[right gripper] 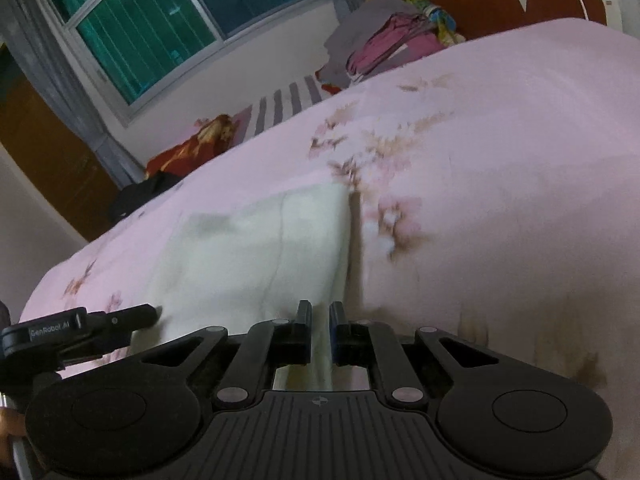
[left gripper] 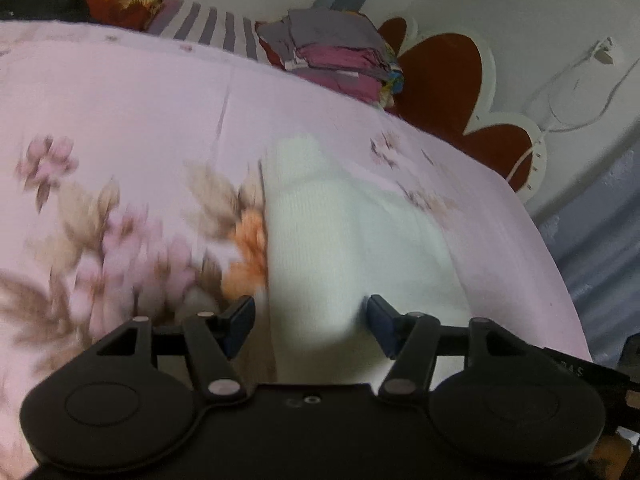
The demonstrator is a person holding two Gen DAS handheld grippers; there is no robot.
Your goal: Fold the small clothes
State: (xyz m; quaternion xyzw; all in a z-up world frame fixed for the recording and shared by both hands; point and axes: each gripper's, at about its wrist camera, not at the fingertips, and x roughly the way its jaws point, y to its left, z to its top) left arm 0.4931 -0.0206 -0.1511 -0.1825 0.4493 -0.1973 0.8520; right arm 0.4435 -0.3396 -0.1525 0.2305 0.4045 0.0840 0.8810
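White garment point(right gripper: 256, 248) edge is pinched by right hand-held gripper point(right gripper: 320, 320); left hand-held gripper point(left gripper: 310, 320) is spread, empty; slippage could undo the fold near bed point(right gripper: 520, 160) edge.

"GenRobot.AI" on left gripper point(right gripper: 154, 312)

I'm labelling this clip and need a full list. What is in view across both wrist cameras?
white garment: one, cream white, lying on the bedspread, near edge between the right gripper's fingers
bedspread: one, pink with floral print, covering the bed
folded clothes pile: one stack, grey, magenta and mixed colours, far end of the bed
striped cloth: one, grey and white, beside the pile
red patterned cloth: one, far corner
headboard: one, dark red with white trim
window: one, green-tinted, on the wall
left gripper: black, open over the garment
right gripper: black, shut on the garment's edge
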